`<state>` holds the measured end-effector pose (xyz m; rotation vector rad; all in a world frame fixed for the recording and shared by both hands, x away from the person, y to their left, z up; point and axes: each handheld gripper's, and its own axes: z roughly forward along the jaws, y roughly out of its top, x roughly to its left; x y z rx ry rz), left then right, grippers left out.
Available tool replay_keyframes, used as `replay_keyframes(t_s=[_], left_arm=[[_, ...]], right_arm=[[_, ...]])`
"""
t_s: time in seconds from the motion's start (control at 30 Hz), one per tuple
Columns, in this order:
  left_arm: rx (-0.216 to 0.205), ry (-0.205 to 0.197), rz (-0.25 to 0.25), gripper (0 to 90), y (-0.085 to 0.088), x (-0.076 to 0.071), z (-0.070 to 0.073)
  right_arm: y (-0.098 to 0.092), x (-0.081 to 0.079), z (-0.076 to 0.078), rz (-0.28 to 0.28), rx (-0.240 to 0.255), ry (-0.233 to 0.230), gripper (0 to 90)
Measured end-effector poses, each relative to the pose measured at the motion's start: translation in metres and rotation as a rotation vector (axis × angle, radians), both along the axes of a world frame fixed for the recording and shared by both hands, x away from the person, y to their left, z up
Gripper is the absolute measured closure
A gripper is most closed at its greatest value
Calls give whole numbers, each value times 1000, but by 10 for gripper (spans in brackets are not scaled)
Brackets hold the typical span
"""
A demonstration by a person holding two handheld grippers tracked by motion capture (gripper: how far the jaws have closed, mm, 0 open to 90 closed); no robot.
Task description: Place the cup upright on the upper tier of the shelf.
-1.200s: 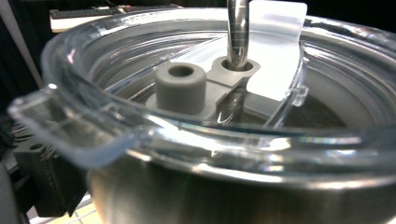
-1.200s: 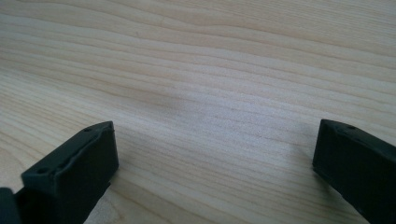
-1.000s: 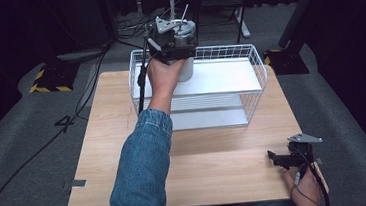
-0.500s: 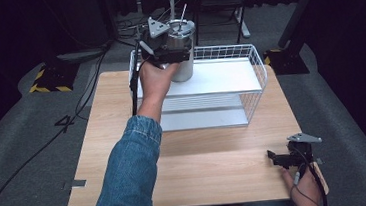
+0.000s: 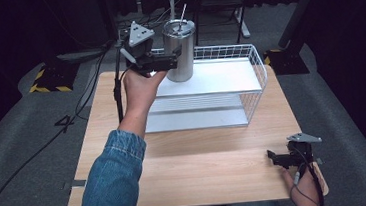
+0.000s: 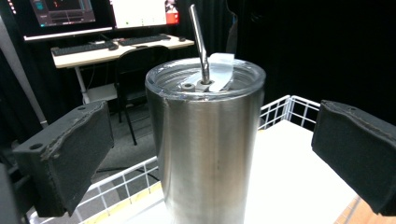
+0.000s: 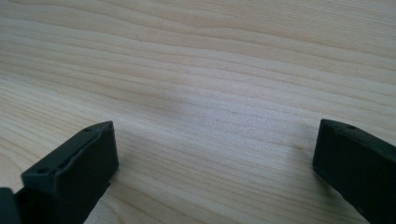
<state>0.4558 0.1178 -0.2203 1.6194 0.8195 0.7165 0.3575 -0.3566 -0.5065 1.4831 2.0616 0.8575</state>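
The steel tumbler (image 5: 180,50) stands upright, straw (image 5: 182,13) pointing up, on the white tray in the wire basket (image 5: 252,61), between the wide-open left claw (image 5: 167,63); the right claw (image 5: 282,157) rests open, empty, on the worktop (image 5: 201,166).

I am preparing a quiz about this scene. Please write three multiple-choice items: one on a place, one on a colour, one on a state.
1. Where does the steel tumbler stand?
A. on the white tray inside the wire basket
B. on the bare wooden table
C. on the floor

2. What colour is the person's sleeve?
A. red
B. blue denim
C. white

3. How are the jaws of the left tool?
A. shut on the straw
B. shut on the basket wire
C. open, one on each side of the tumbler

Answers:
1 A: the high view shows it at the basket's back left corner.
2 B: the high view shows it.
3 C: the left gripper view shows gaps on both sides.
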Motion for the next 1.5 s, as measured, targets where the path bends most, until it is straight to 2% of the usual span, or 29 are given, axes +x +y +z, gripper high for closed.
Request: replay_keyframes(t_s=[0.1, 0.13, 0.17, 0.33, 0.5, 0.7, 0.87, 1.0, 1.27, 1.37, 1.43, 1.47, 1.5], left_arm=[[3, -8, -12, 0, 7, -12, 3], [3, -8, -12, 0, 7, -12, 3], [7, -11, -23, 0, 12, -21, 5], [4, -22, -58, 0, 22, -41, 7], [1, -22, -82, 0, 34, -59, 5], [17, -44, -104, 0, 50, -80, -2], [6, -45, -130, 0, 63, -93, -13], [26, -52, -145, 0, 74, -104, -22], [43, -36, -180, 0, 87, -122, -43], [66, -10, -207, 0, 93, -130, -59], [59, 13, -223, 0, 97, -132, -69], [59, 13, -223, 0, 97, -132, -69], [55, 29, -223, 0, 101, -133, -79]], right_arm=[[0, 0, 0, 0, -1, -1, 3], [0, 0, 0, -1, -1, -1, 3], [0, 0, 0, -2, -1, -1, 3], [0, 1, 0, -2, -2, -1, 3], [0, 1, 0, -4, -1, 0, 3], [0, 1, 0, -4, -1, -1, 3], [0, 1, 0, -3, -1, -1, 3], [0, 1, 0, -3, -2, -1, 3], [0, 1, 0, -3, -3, -2, 3], [0, 1, 0, -3, -2, -2, 3], [0, 1, 0, -3, -3, -2, 3], [0, 1, 0, -3, -3, -2, 3], [0, 1, 0, -3, -2, -2, 3]])
